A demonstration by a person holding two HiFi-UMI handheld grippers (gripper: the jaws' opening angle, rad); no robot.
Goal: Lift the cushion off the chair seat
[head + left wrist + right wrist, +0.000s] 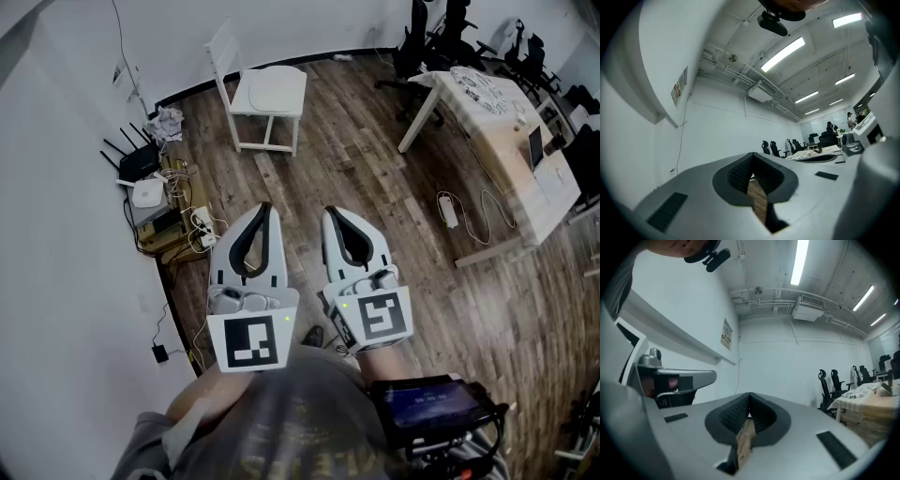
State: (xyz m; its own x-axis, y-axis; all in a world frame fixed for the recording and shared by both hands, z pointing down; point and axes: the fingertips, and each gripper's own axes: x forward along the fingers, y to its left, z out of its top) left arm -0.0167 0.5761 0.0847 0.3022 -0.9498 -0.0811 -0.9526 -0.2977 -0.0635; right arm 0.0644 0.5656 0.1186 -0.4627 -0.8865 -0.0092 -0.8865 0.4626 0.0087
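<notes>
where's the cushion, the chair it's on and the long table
cushion (274, 90): head view, middle of its top face
chair (224, 56): head view, on the backrest
table (511, 159): head view, bare wooden part of the top

One white chair (223, 54), one cushion (272, 89), one long table (514, 157), one black router (141, 161), two grippers (265, 208) (330, 214)

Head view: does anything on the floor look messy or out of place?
Yes. A tangle of cables and routers lies heaped on the floor by the wall, and a white adapter with its cord lies loose beside the table.
</notes>
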